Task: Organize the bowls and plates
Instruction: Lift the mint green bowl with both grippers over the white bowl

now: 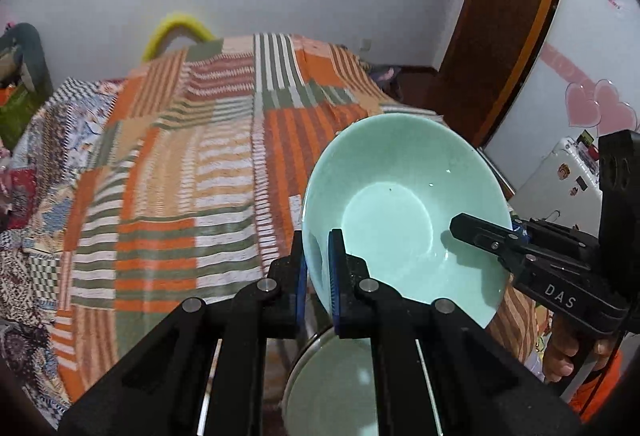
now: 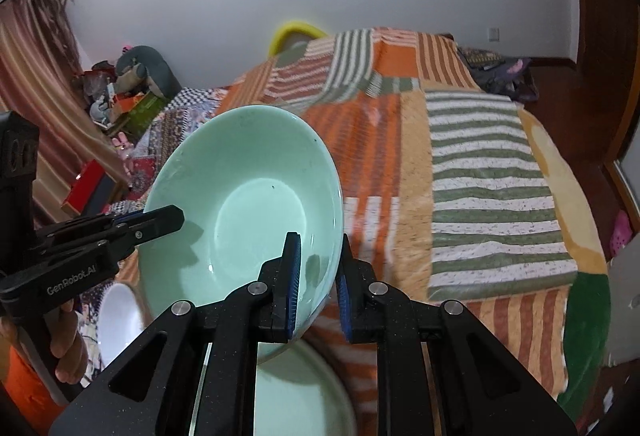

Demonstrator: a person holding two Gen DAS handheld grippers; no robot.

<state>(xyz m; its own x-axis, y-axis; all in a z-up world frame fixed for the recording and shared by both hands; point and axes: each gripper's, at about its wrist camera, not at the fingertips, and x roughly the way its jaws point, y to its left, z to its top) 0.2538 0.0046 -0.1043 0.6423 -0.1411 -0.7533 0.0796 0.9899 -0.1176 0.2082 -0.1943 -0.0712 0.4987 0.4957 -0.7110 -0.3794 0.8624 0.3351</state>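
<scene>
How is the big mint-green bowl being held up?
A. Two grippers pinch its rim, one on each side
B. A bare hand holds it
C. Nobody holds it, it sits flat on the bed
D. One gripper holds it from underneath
A: the left gripper and the right gripper each clamp the rim of the round mint-green ceramic bowl on opposite sides, tilted above the striped orange-and-green blanket.

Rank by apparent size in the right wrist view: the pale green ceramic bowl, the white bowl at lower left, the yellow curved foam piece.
1. Pale green ceramic bowl, though nearest the camera.
2. White bowl, partly hidden.
3. Yellow curved foam piece, farthest away.
</scene>
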